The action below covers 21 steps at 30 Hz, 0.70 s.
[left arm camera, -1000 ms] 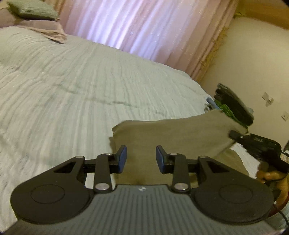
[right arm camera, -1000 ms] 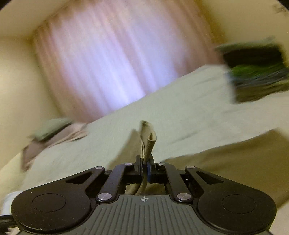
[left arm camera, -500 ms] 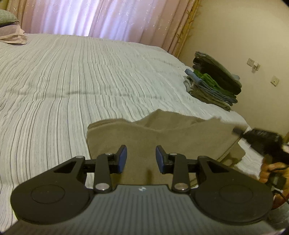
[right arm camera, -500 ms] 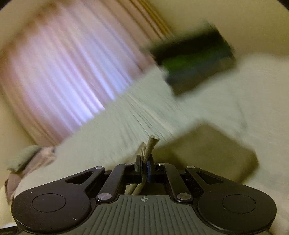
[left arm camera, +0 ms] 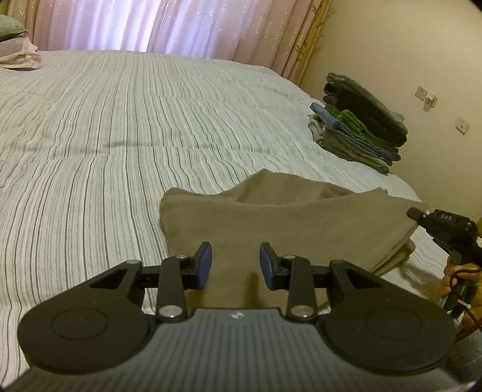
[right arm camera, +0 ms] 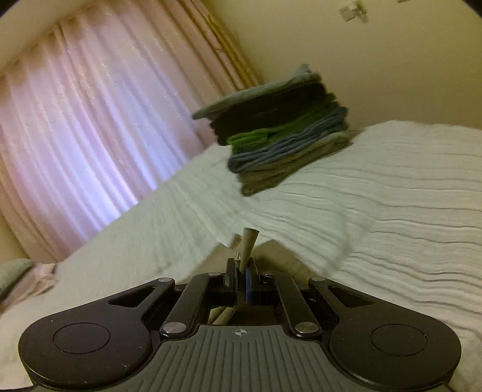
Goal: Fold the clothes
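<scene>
A folded khaki garment lies on the striped bed, its right side lifted slightly. My left gripper hovers open just above its near edge, with nothing between the blue pads. In the left wrist view the right gripper shows at the far right, pinching the garment's right corner. Seen from the right wrist, that gripper is shut on a thin fold of the khaki garment, which sticks up between the pads.
A stack of folded clothes sits at the bed's far right corner, also seen from the right wrist as the stack. Pillows lie at the far left. Pink curtains hang behind the bed. A hand holds the right tool.
The right gripper has swung to the right with the garment's corner in it, towards the stack of clothes. The left gripper stayed open and the garment settled flatter on the bed.
</scene>
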Available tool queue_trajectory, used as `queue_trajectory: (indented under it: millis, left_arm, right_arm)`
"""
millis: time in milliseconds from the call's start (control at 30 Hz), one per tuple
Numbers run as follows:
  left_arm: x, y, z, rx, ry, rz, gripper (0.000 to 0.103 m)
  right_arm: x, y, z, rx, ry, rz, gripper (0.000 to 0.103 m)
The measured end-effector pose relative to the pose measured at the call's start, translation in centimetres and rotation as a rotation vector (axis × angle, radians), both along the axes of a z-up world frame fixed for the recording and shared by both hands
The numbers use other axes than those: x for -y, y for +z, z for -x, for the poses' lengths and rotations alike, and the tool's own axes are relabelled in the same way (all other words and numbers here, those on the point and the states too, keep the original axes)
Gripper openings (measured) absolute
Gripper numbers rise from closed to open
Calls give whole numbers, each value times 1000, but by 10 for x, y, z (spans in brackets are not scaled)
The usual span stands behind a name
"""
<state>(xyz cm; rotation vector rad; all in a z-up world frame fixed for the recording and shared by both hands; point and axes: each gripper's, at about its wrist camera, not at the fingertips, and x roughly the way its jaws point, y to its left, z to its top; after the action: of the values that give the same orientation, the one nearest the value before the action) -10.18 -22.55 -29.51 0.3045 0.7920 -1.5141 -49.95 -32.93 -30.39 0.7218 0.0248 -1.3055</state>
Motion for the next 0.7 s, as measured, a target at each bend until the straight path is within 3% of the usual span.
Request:
queue_trajectory:
  millis: [100, 233, 400, 700]
  left_arm:
    - [1, -4, 2, 13, -3, -15, 29]
    - [1, -9, 3, 25, -3, -29, 29]
    - [2, -12, 5, 43, -6, -40, 29]
    - [6, -12, -1, 61, 15, -49, 29]
  right_arm:
    - [-4, -9, 11, 35, -41, -35, 3]
    - [-14, 7, 4, -33, -13, 58, 3]
    - [0, -21, 11, -55, -47, -119, 3]
    - [-4, -17, 21, -92, -58, -138, 3]
